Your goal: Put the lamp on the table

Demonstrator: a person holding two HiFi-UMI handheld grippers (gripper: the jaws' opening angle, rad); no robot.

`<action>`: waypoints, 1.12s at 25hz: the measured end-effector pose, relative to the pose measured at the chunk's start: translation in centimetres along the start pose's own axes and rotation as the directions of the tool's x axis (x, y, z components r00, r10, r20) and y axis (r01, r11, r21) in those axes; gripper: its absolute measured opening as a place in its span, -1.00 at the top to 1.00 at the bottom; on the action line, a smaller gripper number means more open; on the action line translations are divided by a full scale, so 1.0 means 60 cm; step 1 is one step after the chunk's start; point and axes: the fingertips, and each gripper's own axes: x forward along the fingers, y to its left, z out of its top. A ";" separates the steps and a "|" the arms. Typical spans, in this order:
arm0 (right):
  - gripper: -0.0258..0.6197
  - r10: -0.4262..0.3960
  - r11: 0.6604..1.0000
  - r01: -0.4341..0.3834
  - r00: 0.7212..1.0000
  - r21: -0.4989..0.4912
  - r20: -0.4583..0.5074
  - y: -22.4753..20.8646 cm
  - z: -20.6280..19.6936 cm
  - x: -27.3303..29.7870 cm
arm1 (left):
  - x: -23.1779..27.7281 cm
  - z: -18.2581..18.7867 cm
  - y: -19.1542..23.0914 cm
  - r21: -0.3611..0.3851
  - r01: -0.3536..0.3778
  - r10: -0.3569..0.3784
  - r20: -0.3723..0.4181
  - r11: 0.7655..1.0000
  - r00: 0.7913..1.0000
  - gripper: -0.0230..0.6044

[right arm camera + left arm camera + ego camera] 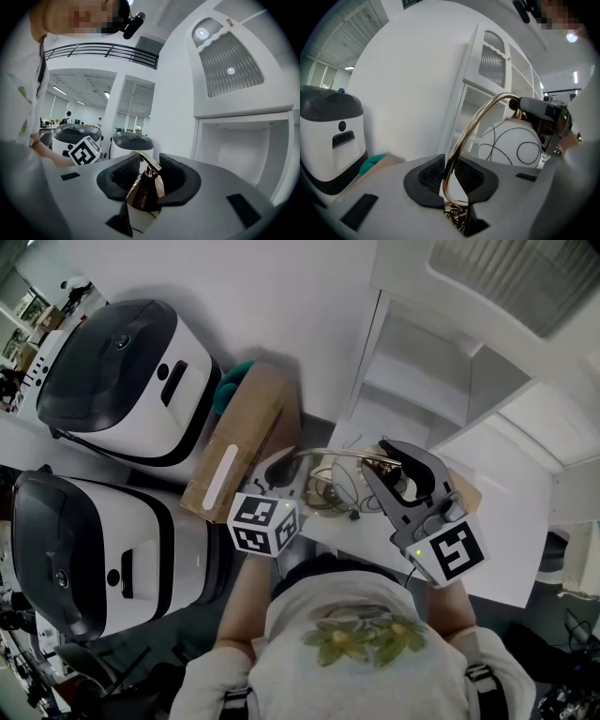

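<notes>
The lamp has a curved gold arm [480, 112] and a white globe shade [511, 143] with thin black lines. It is held up in the air in front of the person. My left gripper [453, 187] is shut on the lower part of the gold arm. My right gripper [149, 176] holds the copper cap [145, 190] on top of the globe, its pads against the cap's sides. In the head view the gold arm [347, 454] spans between the left gripper [284, 471] and the right gripper [389, 470], above the corner of the white table [511, 531].
Two large white machines with dark lids [122, 371] [89, 549] stand at the left. A cardboard box [246, 442] lies between them and the lamp. A white cabinet with open shelves [441, 362] rises behind the table.
</notes>
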 end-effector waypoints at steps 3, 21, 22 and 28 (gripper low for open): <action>0.49 -0.032 0.999 0.032 0.999 0.001 -0.036 -0.003 -0.010 -0.003 | -0.005 -0.002 0.003 0.021 -0.022 0.022 -0.004 1.000 1.000 0.62; 0.36 -0.234 0.967 0.237 0.971 0.095 -0.042 0.079 -0.001 -0.112 | -0.166 0.024 -0.081 0.133 0.053 -0.061 0.058 0.990 0.996 0.37; 0.50 -0.228 0.968 0.232 0.972 0.095 -0.048 0.091 -0.004 -0.116 | -0.178 0.027 -0.091 0.144 0.059 -0.070 0.069 0.988 0.995 0.38; 0.78 -0.131 0.984 0.138 0.989 0.113 -0.067 0.167 -0.022 -0.122 | -0.234 0.038 -0.157 0.191 0.124 -0.145 0.103 0.974 0.984 0.79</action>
